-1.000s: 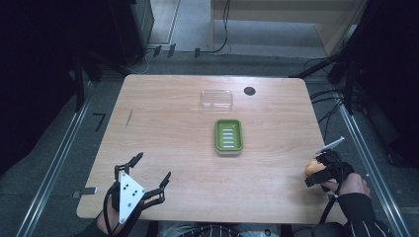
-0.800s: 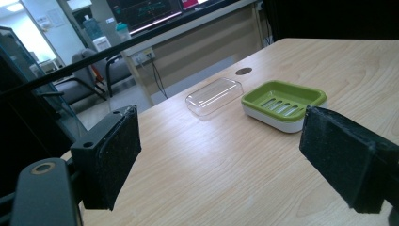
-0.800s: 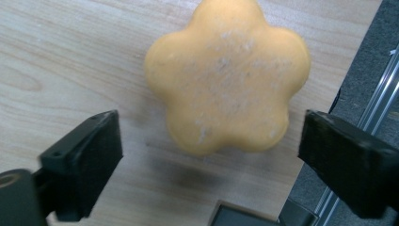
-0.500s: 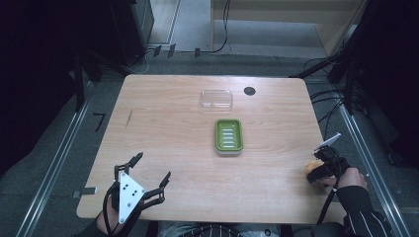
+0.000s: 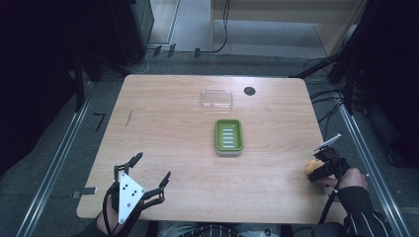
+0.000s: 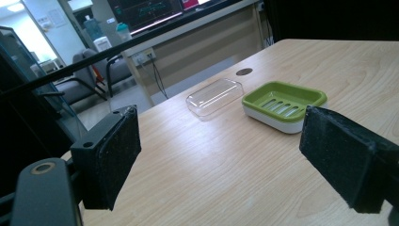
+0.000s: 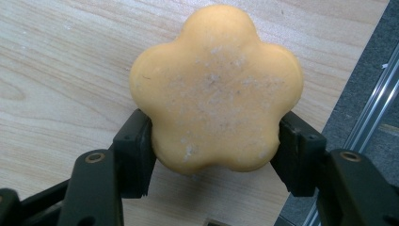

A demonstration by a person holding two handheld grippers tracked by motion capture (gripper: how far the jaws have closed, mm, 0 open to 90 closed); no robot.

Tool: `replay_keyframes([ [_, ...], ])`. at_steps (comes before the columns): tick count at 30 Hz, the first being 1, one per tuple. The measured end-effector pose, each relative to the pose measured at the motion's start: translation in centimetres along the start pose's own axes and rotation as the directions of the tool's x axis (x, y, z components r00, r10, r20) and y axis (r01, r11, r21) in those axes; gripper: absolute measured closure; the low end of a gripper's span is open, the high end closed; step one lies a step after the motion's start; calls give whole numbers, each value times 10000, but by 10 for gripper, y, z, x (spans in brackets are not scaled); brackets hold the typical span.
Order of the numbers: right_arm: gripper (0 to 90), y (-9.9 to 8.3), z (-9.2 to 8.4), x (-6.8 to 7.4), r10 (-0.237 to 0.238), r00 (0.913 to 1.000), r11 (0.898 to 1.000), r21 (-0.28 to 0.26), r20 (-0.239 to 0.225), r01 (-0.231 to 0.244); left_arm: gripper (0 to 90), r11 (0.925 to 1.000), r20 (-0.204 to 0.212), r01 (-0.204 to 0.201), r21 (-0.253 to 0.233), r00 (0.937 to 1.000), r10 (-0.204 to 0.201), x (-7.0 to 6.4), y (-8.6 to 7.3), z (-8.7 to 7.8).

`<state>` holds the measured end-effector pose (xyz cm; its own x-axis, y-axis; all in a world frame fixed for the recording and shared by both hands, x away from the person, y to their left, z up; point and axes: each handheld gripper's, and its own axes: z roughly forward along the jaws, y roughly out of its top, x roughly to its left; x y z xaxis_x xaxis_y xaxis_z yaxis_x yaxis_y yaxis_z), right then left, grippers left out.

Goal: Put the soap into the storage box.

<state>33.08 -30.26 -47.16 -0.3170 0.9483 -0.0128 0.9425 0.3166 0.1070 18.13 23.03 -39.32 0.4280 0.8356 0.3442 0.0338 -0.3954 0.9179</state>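
An orange flower-shaped soap (image 7: 216, 89) lies on the wooden table (image 5: 173, 128) near its right edge, also seen from above as the soap (image 5: 311, 168). My right gripper (image 7: 216, 141) has just been closing, and its pads (image 7: 137, 143) now press the soap's two sides. From above, the right gripper (image 5: 320, 165) sits at the table's right rim, with a hand behind it. My left gripper (image 5: 152, 166) rests at the near left corner with its jaws wide apart. Nothing lies between the left gripper (image 6: 230, 160) and its pads.
A green soap dish (image 5: 228, 137) with a slotted tray stands mid-table, and a clear plastic lid (image 5: 216, 98) lies behind it. The same dish (image 6: 284, 106) and lid (image 6: 215, 96) lie ahead of the left gripper. A round black cable hole (image 5: 249, 91) marks the far side.
The right gripper's jaws have closed in on the soap, and the hand has shifted slightly. The left gripper has stayed where it was.
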Motion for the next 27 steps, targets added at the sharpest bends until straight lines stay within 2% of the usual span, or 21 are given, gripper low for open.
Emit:
replay_keyframes([
  [2,399,0,0,2,-118,9999,9999,-39,110,119,135,10000,-1,1,0,10000,-1,0,0,0],
  [11,399,-1,-1,3,-33,10000,9996,-290,78,35,135,10000,10,-9,-4,10000,9,0,0,0],
  [15,399,2,-5,9,-353,9993,9982,-478,79,356,135,10000,-3,1,-1,10000,-1,0,0,0],
  [27,399,8,-14,19,-780,9969,9929,-896,88,785,135,10000,-28,-41,47,10000,41,-1,1,0],
])
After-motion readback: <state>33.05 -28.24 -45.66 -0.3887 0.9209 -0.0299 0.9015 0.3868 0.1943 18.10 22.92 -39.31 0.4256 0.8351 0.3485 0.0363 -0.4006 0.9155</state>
